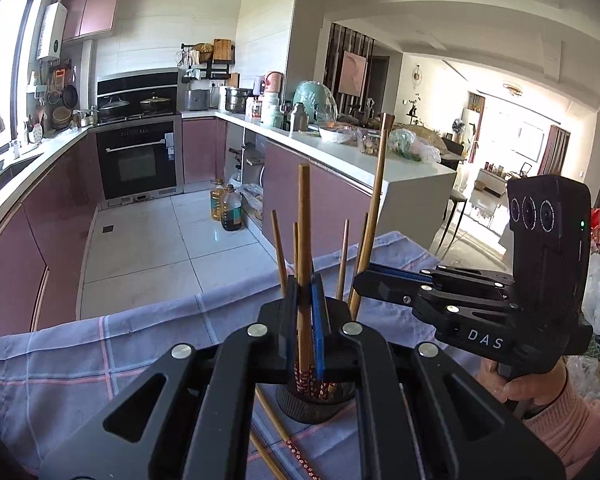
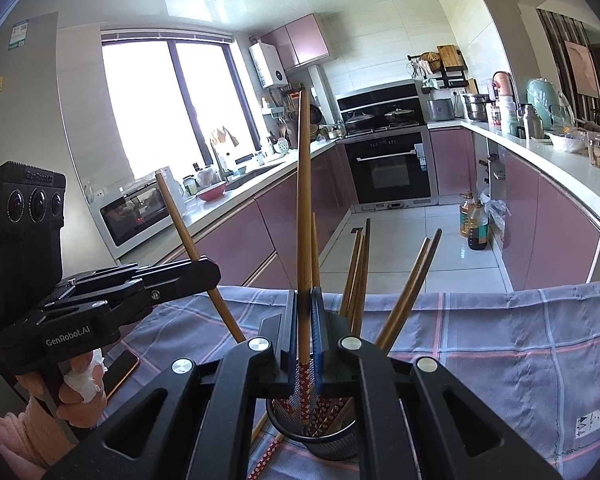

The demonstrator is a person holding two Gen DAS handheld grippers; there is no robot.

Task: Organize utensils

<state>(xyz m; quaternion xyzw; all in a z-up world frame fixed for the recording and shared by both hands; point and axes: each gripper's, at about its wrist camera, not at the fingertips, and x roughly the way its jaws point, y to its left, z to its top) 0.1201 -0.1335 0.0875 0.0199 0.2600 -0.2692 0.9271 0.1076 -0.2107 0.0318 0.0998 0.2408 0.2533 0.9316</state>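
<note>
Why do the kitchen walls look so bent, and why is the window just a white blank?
In both wrist views the fisheye lens bows the straight counters and cupboards and leaves dark corners. In the right wrist view the window is blown out to white by daylight. In the left wrist view the far living room glares brightly. The chopsticks in the near tongs look sharp enough in both.

My right gripper (image 1: 364,284) body reads "DAS" in white. My left gripper (image 2: 210,270) body reads "GenRobot.AI"; its camera housing (image 2: 24,200) carries "GenRobot.AI" too, faint. Other labels are illegible.
</note>
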